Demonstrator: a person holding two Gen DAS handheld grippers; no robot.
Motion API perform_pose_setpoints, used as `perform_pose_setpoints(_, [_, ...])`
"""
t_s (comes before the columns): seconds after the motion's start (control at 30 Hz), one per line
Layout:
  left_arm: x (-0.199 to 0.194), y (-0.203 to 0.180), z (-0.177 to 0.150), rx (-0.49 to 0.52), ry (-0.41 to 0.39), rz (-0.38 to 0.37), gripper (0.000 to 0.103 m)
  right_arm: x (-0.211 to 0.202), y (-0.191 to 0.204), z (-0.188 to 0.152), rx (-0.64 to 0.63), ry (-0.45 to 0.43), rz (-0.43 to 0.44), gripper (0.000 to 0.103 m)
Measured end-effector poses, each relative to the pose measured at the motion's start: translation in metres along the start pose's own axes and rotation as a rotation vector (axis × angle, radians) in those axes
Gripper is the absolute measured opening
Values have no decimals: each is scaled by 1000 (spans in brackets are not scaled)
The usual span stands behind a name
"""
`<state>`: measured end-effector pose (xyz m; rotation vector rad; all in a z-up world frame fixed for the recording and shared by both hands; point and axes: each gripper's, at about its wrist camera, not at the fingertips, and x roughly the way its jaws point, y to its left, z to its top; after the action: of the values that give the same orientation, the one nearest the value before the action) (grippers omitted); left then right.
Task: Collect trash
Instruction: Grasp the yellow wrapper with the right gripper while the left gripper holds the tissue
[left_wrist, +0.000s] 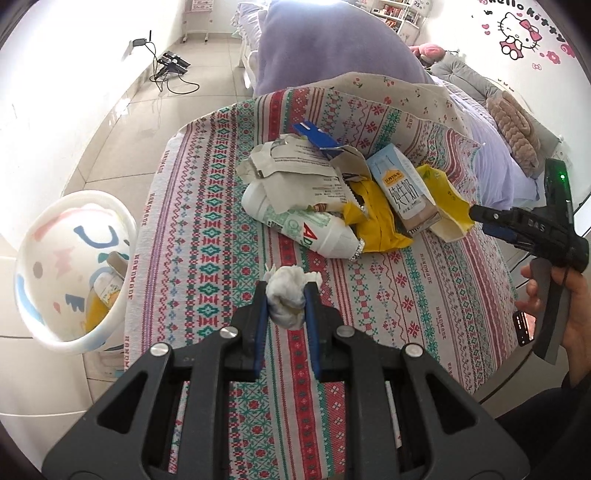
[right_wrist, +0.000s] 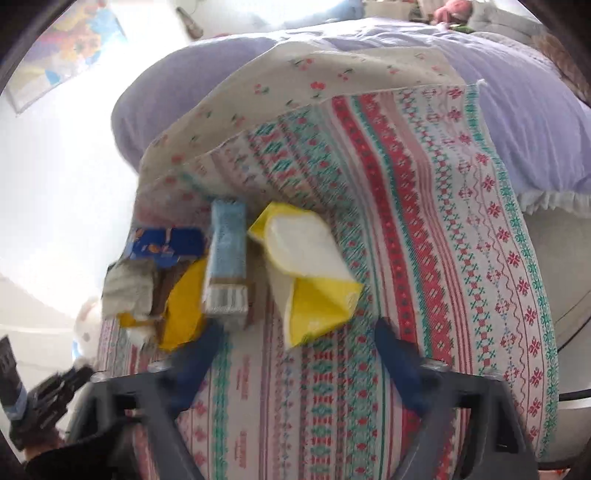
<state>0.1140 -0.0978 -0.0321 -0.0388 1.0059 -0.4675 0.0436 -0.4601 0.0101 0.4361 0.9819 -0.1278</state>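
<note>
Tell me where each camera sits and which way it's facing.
Left wrist: rides the left gripper, angled down at the patterned cloth, clamping a crumpled white tissue wad; white patterned bin at left, right gripper and hand at right.
Right wrist: rides the open right gripper, looking down at a torn yellow wrapper; left gripper at lower left.
Shared: pale blue milk carton, cloth, wrapper.

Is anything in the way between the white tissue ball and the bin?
Nothing visible. The left hand-held gripper holds the tissue ball above the patterned cloth; the bin stands open beside the cloth's edge, with only bare cloth between.
</note>
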Motion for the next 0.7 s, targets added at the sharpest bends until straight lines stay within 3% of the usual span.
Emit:
perform_pose_setpoints(0.23, [5, 6, 5, -13, 4, 2, 21, 29, 4, 18, 8, -28, -30, 88])
perform_pose_setpoints(0.37, [6, 9, 8, -18, 1, 3, 21, 44, 14, 23, -43, -56, -60, 83])
perform_pose_setpoints(0.47, [3, 14, 12, -22, -9, 3, 21, 53, 20, 23, -109, -36, -85, 52])
perform_pose_setpoints(0.5, [1, 16, 13, -27, -13, 4, 21, 55, 22, 23, -130, -27, -95, 35])
perform_pose_setpoints(0.57, [-2, 20, 15, -37, -23, 2, 21, 52, 26, 21, -160, -36, -134, 25])
perform_pose_setpoints(0.6, [-4, 21, 16, -41, -28, 0, 21, 48, 27, 21, -167, -47, -136, 15])
perform_pose_setpoints(0.7, [-10, 22, 17, -47, -44, -3, 21, 29, 26, 21, -162, -76, -126, 10])
